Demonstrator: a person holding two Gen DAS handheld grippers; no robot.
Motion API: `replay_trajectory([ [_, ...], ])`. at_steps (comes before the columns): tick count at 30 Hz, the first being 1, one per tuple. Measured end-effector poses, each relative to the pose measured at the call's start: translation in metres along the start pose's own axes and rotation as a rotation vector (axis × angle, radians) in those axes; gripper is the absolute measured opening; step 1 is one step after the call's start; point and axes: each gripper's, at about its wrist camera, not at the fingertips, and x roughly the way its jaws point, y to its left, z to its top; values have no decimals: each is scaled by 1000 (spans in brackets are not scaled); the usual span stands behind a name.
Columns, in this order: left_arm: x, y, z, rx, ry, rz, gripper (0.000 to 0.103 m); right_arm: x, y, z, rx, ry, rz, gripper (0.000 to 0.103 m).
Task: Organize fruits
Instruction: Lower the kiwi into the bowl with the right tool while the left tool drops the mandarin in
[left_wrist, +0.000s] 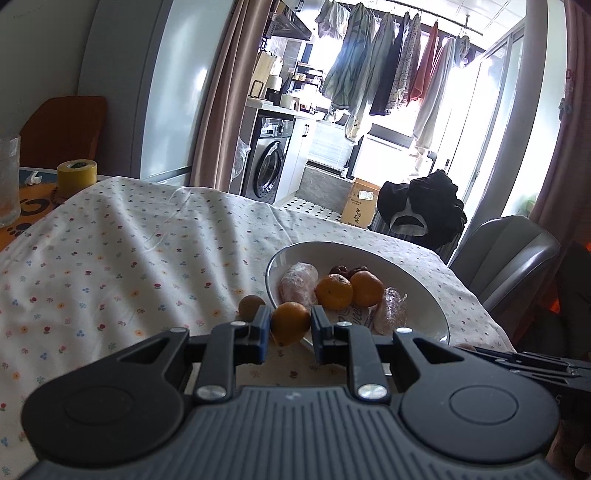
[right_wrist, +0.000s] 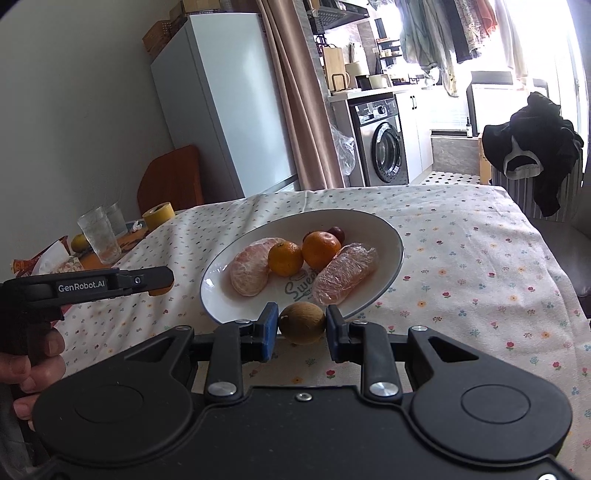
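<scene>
Table covered by a white floral tablecloth (right_wrist: 461, 236), creased, filling the lower half of both views. Pale wall (right_wrist: 74, 92) at upper left. White refrigerator (right_wrist: 221, 103) against it, boxes on top. Orange chair back (right_wrist: 173, 177) left of centre, below the fridge. Pinkish-brown curtain (right_wrist: 295, 92) hangs at centre. Beyond it a kitchen nook: front-loading washing machine (right_wrist: 384, 147) under a white counter, shelves above. Clothes on a rail (left_wrist: 388, 62) across the upper right, strongly backlit by bright windows (left_wrist: 476, 122). Patterned tile floor (left_wrist: 314, 205). Cardboard box (left_wrist: 360, 206). Dark garment over a chair (right_wrist: 532, 144), right. Grey chair (left_wrist: 506, 258) at right edge.
</scene>
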Motion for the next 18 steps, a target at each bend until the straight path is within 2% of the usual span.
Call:
replay_trajectory([
  [8, 17, -15, 2, 18, 13, -29, 21, 0, -14, 2, 17, -6, -19, 26],
  [15, 35, -22, 1, 10, 57, -39, 21, 1, -21, 4, 22, -6, -33, 26],
  [18, 35, -25, 0, 29, 52, -25, 25, 1, -21, 4, 23, -6, -31, 26],
])
